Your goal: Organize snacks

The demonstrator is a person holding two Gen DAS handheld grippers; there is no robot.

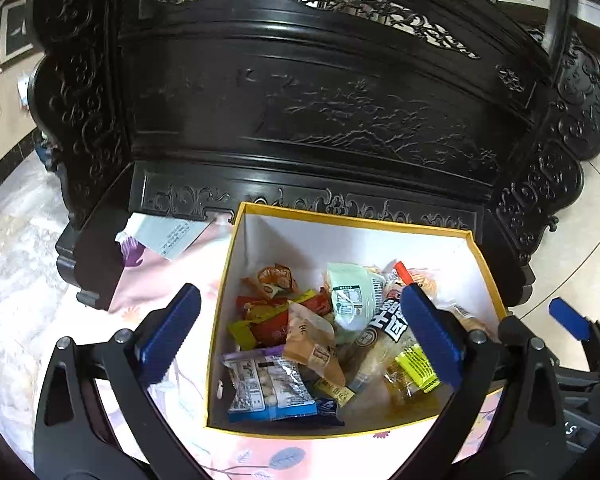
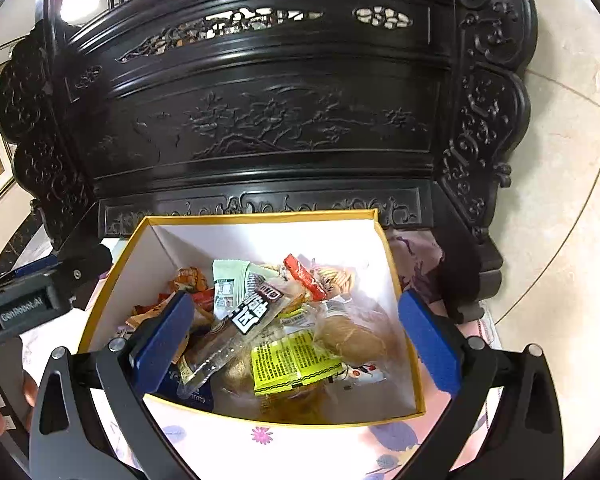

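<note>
Here both tools hang over an open box [image 1: 476,264] with a yellow rim and white inner walls, which sits on a pink flowered cloth [image 1: 156,276] in front of a dark carved wooden screen [image 1: 320,112]. The left gripper [image 1: 300,334] has its blue pads spread wide apart and holds nothing; the right gripper [image 2: 296,342] is likewise wide open and empty. No snack is in hand, so the step looks like choosing what to pick or checking the pile.

The snacks all lie inside the box, heaped loosely across its floor and overlapping one another. Nearest the front left corner is a clear packet of pale round pieces [image 1: 266,388] with a blue lower edge. Beside it lies a tan wrapped snack [image 1: 314,344], and behind that some red and orange wrappers [image 1: 278,280]. A pale green pouch [image 1: 350,296] stands toward the back. A long clear pack with bold black-and-white lettering [image 2: 256,308] slants across the middle, and a bright yellow label [image 2: 292,356] lies on a bag of brown pieces at the right.

The next move probably calls for lowering one tool onto a top-lying packet, since the lower ones are pinned. The wrappers look slick and crinkly, so a grip at an edge may slip.
</note>
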